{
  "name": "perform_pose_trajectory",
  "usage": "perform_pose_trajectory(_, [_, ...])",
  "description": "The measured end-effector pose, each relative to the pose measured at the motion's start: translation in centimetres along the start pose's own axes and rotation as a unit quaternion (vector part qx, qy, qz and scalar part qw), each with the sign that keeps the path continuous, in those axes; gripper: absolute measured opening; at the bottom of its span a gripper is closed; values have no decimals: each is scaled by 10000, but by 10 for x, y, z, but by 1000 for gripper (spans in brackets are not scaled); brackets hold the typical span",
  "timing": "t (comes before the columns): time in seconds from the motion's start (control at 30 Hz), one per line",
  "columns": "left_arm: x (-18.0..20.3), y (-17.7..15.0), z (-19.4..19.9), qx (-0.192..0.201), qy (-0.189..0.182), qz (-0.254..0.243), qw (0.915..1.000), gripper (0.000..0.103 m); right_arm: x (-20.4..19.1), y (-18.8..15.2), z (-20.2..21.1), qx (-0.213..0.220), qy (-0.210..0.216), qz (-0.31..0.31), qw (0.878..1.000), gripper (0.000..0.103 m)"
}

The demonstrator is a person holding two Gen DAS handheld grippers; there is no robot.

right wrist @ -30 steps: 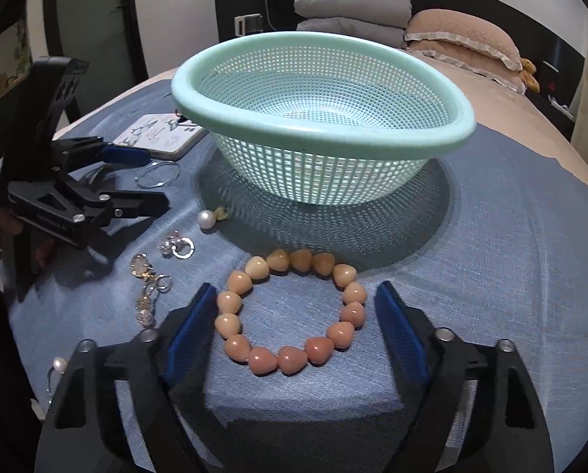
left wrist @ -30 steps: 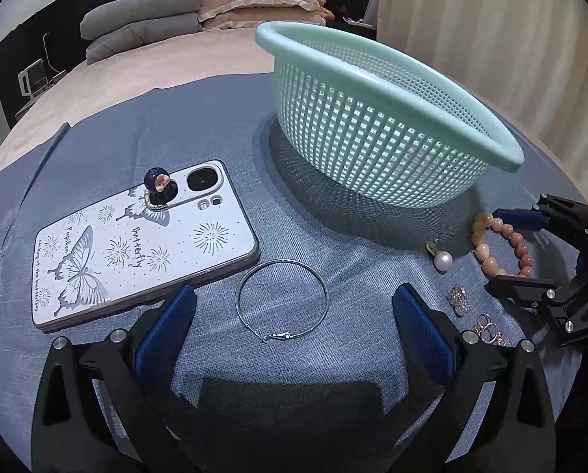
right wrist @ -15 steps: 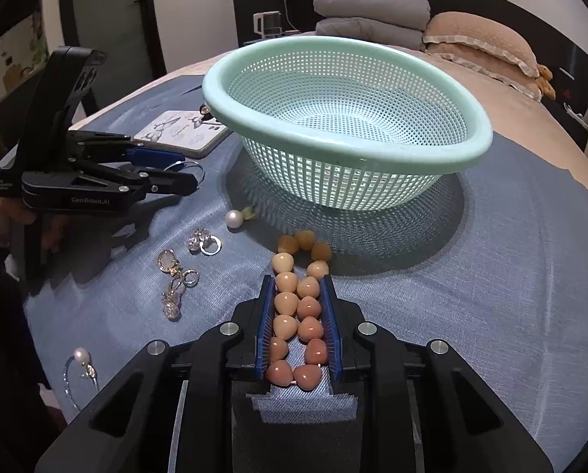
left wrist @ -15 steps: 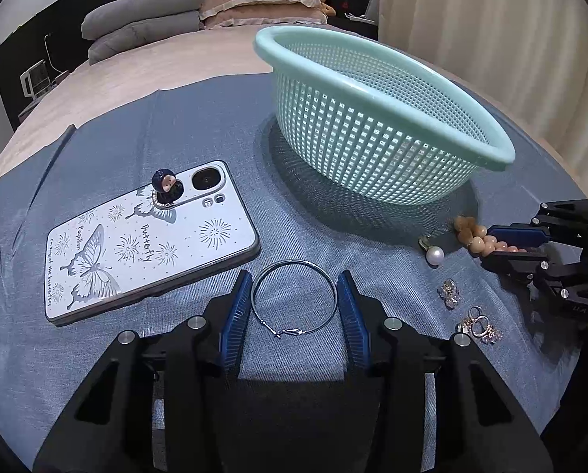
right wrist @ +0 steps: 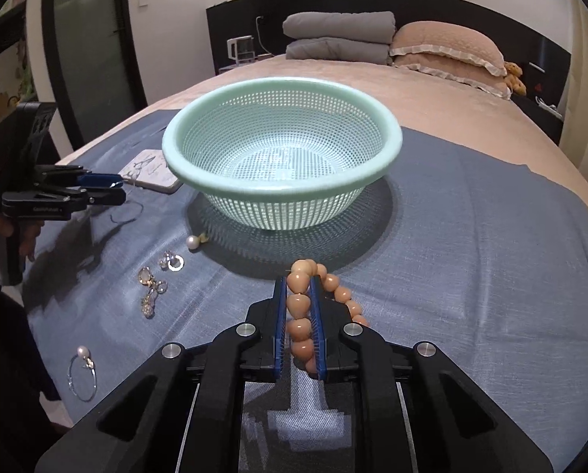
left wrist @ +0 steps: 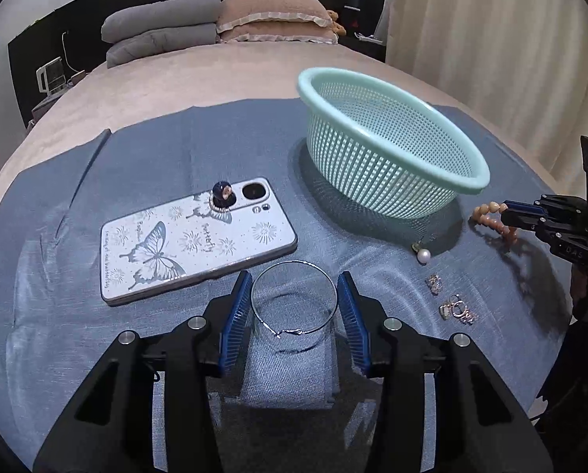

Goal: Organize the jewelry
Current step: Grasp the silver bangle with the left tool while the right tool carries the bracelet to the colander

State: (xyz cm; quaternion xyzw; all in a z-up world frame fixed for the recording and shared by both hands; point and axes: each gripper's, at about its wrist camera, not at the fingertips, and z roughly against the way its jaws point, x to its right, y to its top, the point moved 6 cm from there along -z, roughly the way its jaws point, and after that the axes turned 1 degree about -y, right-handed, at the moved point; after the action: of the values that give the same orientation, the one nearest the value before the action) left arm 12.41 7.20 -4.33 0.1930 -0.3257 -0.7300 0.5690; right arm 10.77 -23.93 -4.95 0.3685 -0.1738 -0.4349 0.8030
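My left gripper (left wrist: 294, 287) is shut on a thin silver bangle (left wrist: 294, 297) and holds it above the blue cloth; its shadow lies below. My right gripper (right wrist: 298, 287) is shut on a peach bead bracelet (right wrist: 300, 303), lifted off the cloth, part of it hanging to the right. The bracelet also shows in the left wrist view (left wrist: 491, 216), in the right gripper (left wrist: 508, 211). The mint mesh basket (right wrist: 282, 189) stands empty ahead of both grippers, also in the left wrist view (left wrist: 388, 149). The left gripper (right wrist: 112, 187) shows left of the basket.
A phone in a butterfly case (left wrist: 195, 240) lies left of the basket. A pearl earring (right wrist: 193, 241), small gold and crystal earrings (right wrist: 152, 283) and a pearl hoop (right wrist: 82, 374) lie on the blue cloth (right wrist: 471, 256). Pillows (right wrist: 447, 49) lie at the bed's head.
Both grippers closed from open: the left on the silver bangle, the right on the bead bracelet. Both then rose and pulled back, lifting their pieces off the cloth.
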Motion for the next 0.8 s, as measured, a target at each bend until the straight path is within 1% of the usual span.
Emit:
perform_pose_trajectory(0.07, [4, 9, 8, 160, -1, 63, 9999, 46, 4, 11, 8, 176, -44, -12, 9998, 11])
perform_pose_trajectory(0.13, [10, 20, 16, 307, -131, 133, 9994, 46, 8, 23, 18, 373, -92, -97, 9992, 11])
perform_pose_trajectory(0.3, [30, 50, 32, 699, -211, 125, 9973, 46, 17, 54, 38, 884, -10, -370, 9954, 11])
perform_pose_trajectory(0.4, [40, 66, 32, 812, -309, 168, 9961, 46, 13, 73, 42, 1149, 38, -457, 9923, 11])
perform_pose_trajectory(0.57, [51, 90, 20, 903, -407, 301, 9946, 46, 12, 101, 40, 1514, 209, -699, 9858, 11])
perform_pose_trajectory(0.67, [55, 99, 9, 892, -405, 326, 9947, 46, 12, 110, 28, 1568, 331, -869, 9832, 11])
perform_pose_trajectory(0.7, [55, 103, 4, 868, -405, 369, 9947, 46, 12, 112, 20, 1507, 351, -922, 9836, 11])
perform_pose_trajectory(0.8, [63, 113, -14, 806, -150, 182, 9965, 46, 13, 108, -9, 1221, 223, -1034, 9869, 11])
